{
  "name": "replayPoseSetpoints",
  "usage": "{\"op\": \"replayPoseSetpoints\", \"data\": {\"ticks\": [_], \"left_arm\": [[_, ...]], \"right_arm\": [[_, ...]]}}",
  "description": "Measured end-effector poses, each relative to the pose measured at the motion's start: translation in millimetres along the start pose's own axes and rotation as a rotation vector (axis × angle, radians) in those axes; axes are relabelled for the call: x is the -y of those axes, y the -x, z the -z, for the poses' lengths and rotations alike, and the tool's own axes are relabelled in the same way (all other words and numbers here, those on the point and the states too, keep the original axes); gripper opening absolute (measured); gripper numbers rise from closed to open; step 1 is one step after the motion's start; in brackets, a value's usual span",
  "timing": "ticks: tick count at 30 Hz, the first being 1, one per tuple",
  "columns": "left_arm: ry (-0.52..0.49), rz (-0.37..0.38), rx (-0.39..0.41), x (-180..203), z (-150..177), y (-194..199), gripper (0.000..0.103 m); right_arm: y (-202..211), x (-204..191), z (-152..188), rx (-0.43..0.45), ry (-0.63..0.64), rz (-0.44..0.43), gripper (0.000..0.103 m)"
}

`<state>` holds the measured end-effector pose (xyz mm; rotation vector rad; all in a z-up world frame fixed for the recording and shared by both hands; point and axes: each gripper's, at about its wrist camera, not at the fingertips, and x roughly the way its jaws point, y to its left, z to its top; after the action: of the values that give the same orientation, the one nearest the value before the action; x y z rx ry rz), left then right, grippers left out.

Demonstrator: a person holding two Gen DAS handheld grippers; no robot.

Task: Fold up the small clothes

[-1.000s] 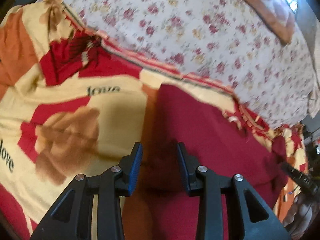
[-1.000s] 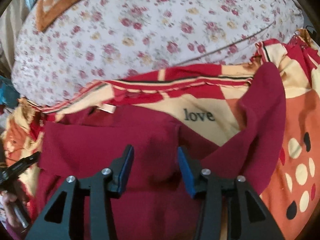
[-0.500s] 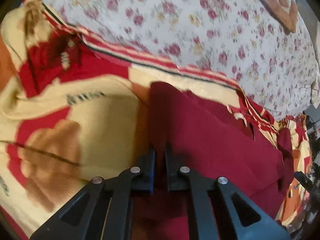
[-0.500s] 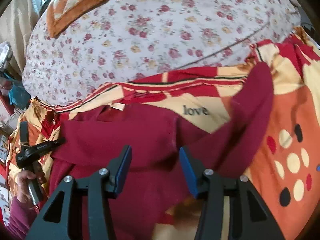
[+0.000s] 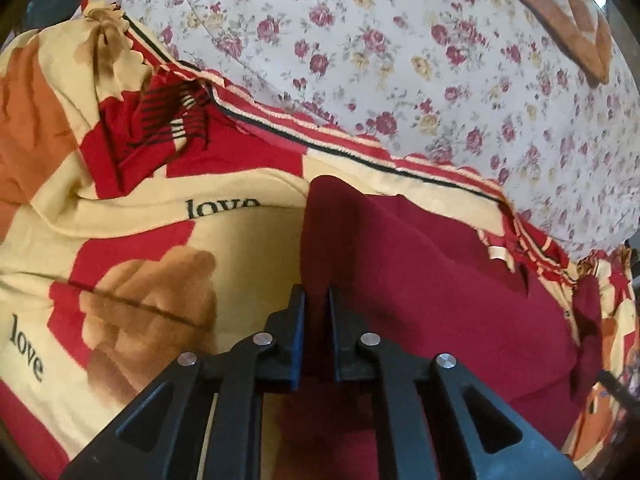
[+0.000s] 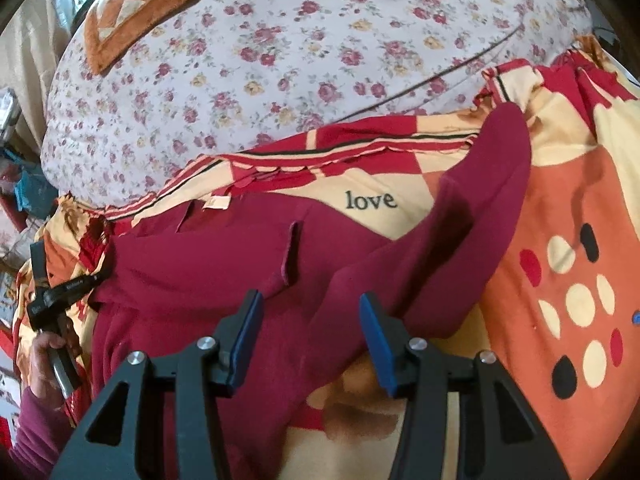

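A dark red long-sleeved garment (image 5: 420, 280) lies spread on a patterned blanket (image 5: 140, 248). My left gripper (image 5: 316, 312) is shut on the garment's left edge, with a fold of red cloth pinched between its pads. In the right wrist view the garment (image 6: 192, 276) fills the middle and one sleeve (image 6: 492, 184) runs up to the right. My right gripper (image 6: 312, 320) hangs open just above the base of that sleeve, blue pads apart and nothing gripped. The left gripper (image 6: 96, 279), held by a hand (image 6: 44, 356), shows at the garment's far left edge.
The blanket (image 6: 560, 208) has red, cream and orange blocks with "love" printed on it. Behind it lies a white floral bedsheet (image 6: 300, 60) with an orange quilted cushion (image 6: 140, 4) on top. Clutter (image 6: 24, 192) shows past the bed's left side.
The left gripper's jaws have closed on the garment's edge and stayed shut. The right gripper has drawn back a little, so more of the garment and the hand holding the left gripper show.
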<state>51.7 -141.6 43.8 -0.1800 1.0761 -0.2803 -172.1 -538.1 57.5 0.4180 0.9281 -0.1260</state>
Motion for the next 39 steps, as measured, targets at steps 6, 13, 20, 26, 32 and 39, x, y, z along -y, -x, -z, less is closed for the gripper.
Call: {"op": "replayPoseSetpoints", "data": {"ticks": [6,13,20,26,32,39], "left_arm": [[-0.046,0.022,0.039,24.3,12.7,34.0,0.004],[-0.121,0.006,-0.025,53.3,42.9,16.3,0.011],[-0.150,-0.034,-0.033,61.6,48.8,17.4,0.011],[-0.160,0.004,0.034,75.6,43.3,43.0,0.011],[-0.196,0.030,-0.005,98.1,51.4,31.4,0.011],[-0.224,0.018,-0.036,103.1,57.3,23.8,0.011]], "right_arm": [[-28.7,-35.2,-1.4,-0.021,0.083,-0.024,0.052],[-85.3,-64.8,-5.0,-0.093,0.177,0.064,0.051],[-55.7,-43.8,-9.1,-0.060,0.122,0.002,0.050],[-8.9,38.9,-33.7,0.042,0.003,0.119,0.058],[-29.4,85.5,-67.7,-0.004,-0.065,0.210,0.058],[-93.8,121.3,-76.9,-0.126,-0.147,0.290,0.030]]}}
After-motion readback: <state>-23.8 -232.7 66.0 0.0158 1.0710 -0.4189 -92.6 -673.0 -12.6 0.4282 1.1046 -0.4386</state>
